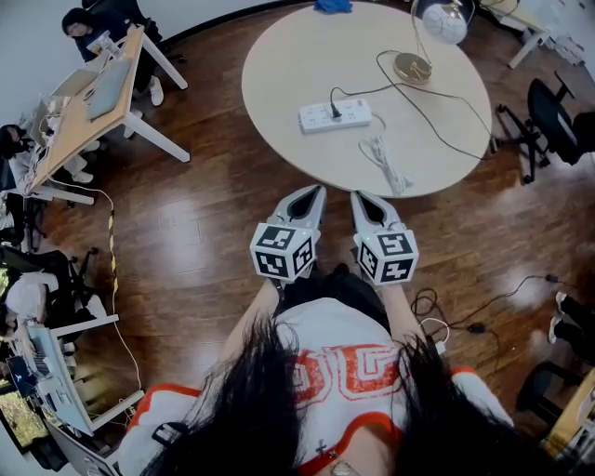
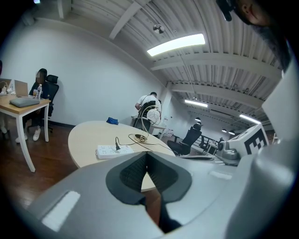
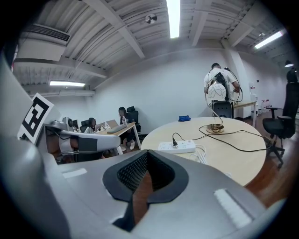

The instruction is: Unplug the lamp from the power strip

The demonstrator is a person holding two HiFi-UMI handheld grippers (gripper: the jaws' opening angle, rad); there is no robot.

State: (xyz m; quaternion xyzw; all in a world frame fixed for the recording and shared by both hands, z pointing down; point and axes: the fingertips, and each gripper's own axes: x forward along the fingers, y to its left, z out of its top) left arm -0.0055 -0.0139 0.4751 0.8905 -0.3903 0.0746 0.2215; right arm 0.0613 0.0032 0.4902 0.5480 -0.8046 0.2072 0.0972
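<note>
Your left gripper (image 1: 313, 193) and right gripper (image 1: 359, 198) sit side by side over the wooden floor (image 1: 204, 214), just short of the near edge of the round table (image 1: 288, 56). Each has its jaws pressed together on nothing. Ahead of you the white power strip (image 1: 335, 115) lies on the tabletop with a black plug (image 1: 336, 111) standing in it, and its black cord (image 1: 437, 121) loops across towards the lamp (image 1: 442, 20) at the far right edge. A bundled white cable (image 1: 383, 163) lies just beside the strip on your side, and both grippers are well apart from it all.
</note>
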